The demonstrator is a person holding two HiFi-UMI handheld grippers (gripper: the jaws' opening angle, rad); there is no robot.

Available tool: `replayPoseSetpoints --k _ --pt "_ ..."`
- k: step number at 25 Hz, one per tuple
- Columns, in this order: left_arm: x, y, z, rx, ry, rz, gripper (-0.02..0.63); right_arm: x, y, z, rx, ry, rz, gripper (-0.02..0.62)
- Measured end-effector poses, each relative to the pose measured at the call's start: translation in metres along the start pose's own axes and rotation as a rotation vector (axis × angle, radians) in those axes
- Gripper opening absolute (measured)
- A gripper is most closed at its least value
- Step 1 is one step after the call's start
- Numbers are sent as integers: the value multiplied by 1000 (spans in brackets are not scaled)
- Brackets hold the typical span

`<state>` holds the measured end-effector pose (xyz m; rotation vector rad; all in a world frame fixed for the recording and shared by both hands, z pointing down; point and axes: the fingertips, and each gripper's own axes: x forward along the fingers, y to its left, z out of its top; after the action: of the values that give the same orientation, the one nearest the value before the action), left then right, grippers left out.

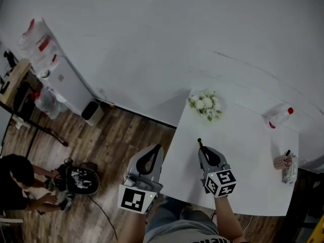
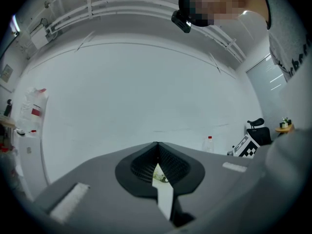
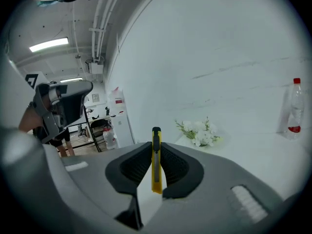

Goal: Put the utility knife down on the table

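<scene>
A yellow utility knife [image 3: 156, 160] with a black tip stands between the jaws of my right gripper [image 3: 156, 152], which is shut on it. In the head view the right gripper [image 1: 202, 150] hovers over the near left part of the white table [image 1: 253, 161], with the utility knife's [image 1: 200, 144] tip poking out ahead. My left gripper [image 1: 154, 153] hangs left of the table's edge, over the wooden floor. Its jaws meet in the left gripper view [image 2: 157, 150] with nothing between them.
White flowers [image 1: 205, 104] lie at the table's far left corner. A plastic bottle [image 1: 279, 116] with a red cap stands at the far right, and a small box with a pen [image 1: 286, 166] near the right edge. A person crouches on the floor [image 1: 20, 184] at left.
</scene>
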<state>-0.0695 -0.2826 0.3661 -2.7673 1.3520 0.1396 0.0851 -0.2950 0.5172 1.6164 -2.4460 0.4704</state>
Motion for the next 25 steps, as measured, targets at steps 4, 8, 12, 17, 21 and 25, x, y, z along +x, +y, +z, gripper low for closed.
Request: replayPoseSetpoints --k 4,8,12,17,21,25 --pt "1 6 -5 -3 9 6 14 10 -4 -14 19 42 -6 55" --pt "4 10 -9 -3 17 6 14 19 -9 -28 33 85 -14 55" --pt "9 13 -12 -8 26 10 14 28 -14 -42 43 137 -17 55" --pt "12 19 -16 -12 37 17 14 38 -20 -59 60 193 -25 55" --pt "12 21 -19 -14 46 22 14 44 -22 -71 61 237 -25 57" --pt "11 23 -23 -14 60 31 14 50 -23 -84 55 281 -27 57"
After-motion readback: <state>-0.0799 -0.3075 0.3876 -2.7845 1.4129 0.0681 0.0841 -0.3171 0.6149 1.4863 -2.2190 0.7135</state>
